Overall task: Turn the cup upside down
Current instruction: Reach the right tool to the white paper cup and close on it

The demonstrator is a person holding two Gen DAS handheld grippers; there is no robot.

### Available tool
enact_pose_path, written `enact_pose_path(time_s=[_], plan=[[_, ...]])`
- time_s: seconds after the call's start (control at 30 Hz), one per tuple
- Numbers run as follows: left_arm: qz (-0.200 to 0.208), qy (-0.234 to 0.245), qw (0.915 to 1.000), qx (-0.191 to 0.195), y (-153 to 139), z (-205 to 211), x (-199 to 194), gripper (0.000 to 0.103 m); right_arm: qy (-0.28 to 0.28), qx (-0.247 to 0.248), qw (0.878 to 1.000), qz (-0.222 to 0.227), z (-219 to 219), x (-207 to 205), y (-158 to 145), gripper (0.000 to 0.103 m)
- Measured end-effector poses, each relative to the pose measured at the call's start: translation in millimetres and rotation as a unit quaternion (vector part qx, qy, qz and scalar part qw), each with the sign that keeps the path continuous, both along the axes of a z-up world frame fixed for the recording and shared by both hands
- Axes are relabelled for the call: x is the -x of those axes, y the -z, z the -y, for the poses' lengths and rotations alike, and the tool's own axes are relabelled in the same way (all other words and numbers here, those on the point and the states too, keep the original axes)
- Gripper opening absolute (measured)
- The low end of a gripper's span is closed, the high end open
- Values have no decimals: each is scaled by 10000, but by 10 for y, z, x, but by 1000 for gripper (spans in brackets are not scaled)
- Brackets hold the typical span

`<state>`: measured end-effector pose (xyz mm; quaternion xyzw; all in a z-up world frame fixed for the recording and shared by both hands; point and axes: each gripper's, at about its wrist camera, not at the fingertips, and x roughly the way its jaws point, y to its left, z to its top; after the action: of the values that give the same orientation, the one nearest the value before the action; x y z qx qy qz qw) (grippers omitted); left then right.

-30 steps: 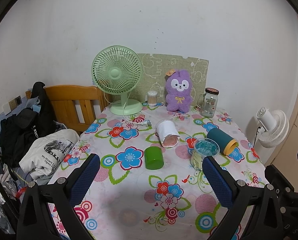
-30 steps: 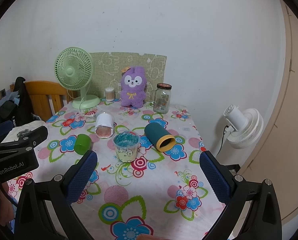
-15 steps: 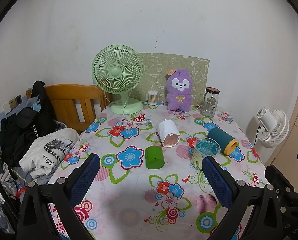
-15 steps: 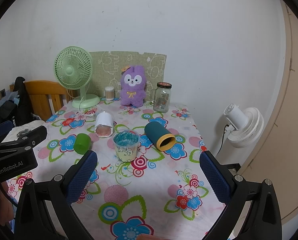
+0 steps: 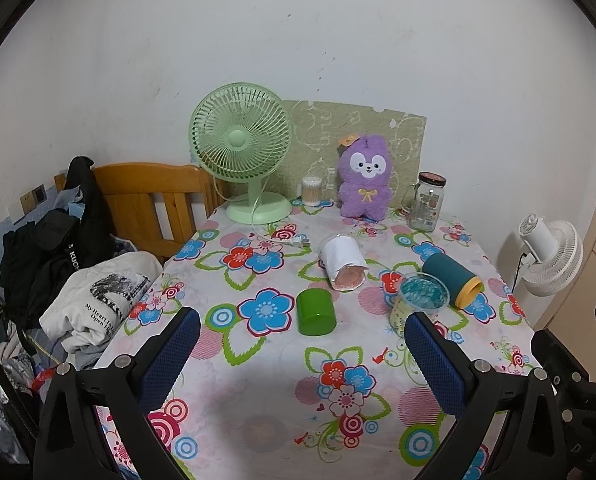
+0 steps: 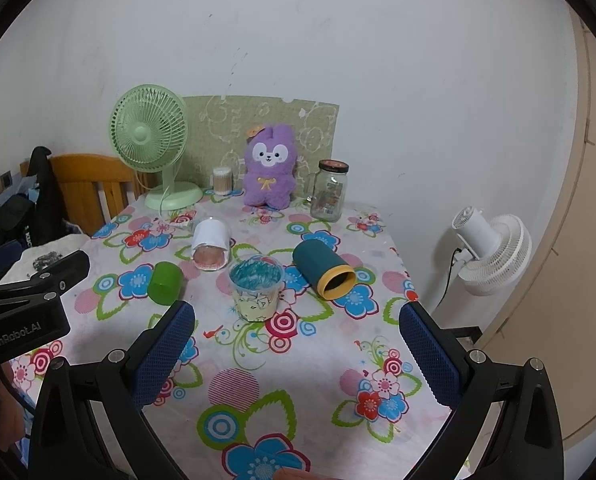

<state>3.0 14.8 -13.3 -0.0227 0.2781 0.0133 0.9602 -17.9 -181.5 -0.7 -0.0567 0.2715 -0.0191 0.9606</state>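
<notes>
From the left wrist view, almost nothing differs from a second ago: the table and its things sit in the same places, and the left gripper [image 5: 300,344] hangs over the near part of the flowered tablecloth [image 5: 258,420] with its blue pads spread wide and nothing between them. Four cups stand in a loose cluster mid-table: a green cup [image 5: 315,312] on its side nearest the gripper, a white-wrapped cup [image 5: 343,259] lying behind it, a clear cup [image 5: 420,300] upright with its mouth up, and a teal cup with a yellow rim [image 5: 452,274] on its side just beside the clear one. A broad stretch of bare cloth lies between the fingers and the green cup. The left table edge borders a wooden chair [image 5: 154,200] and piled clothes [image 5: 98,304]; a green fan [image 5: 242,148], plush toy [image 5: 364,176] and glass jar [image 5: 428,202] line the far edge by the wall. From the right wrist view, the scene likewise matches the earlier frames: the right gripper [image 6: 296,354] is released, pads wide apart, empty, above open cloth. The clear cup [image 6: 256,288] stands upright ahead of it, the teal cup [image 6: 324,268] to its right, the green cup [image 6: 164,283] and white-wrapped cup [image 6: 211,244] to its left. The right table edge drops off near a white floor fan [image 6: 494,252]; the left gripper's black body [image 6: 30,304] sits at the left margin.
</notes>
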Motion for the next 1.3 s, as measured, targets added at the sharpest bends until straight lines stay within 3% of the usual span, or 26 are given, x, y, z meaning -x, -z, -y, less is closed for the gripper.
enact_pose_path(time_s=[0.37, 0.63, 0.87, 1.03, 1.3], plan=[[-450, -427, 9979, 180, 293, -433, -324, 103, -418, 188, 9984, -326, -294, -515, 93, 103], [-842, -490, 9947, 323, 528, -687, -772, 103, -980, 480, 9908, -797, -636, -1275, 213, 103], [-1183, -482, 9903, 539, 669, -789, -1326, 103, -1313, 360, 9776, -1607, -933, -2168, 529, 103], [-1312, -644, 9886, 350, 779, -810, -1730, 103, -1222, 131, 9705, -2076, -1001, -2671, 767, 103], [-1575, -833, 9833, 362, 960, -950, -2136, 103, -952, -124, 9541, -2837, -1003, -3308, 1165, 103]])
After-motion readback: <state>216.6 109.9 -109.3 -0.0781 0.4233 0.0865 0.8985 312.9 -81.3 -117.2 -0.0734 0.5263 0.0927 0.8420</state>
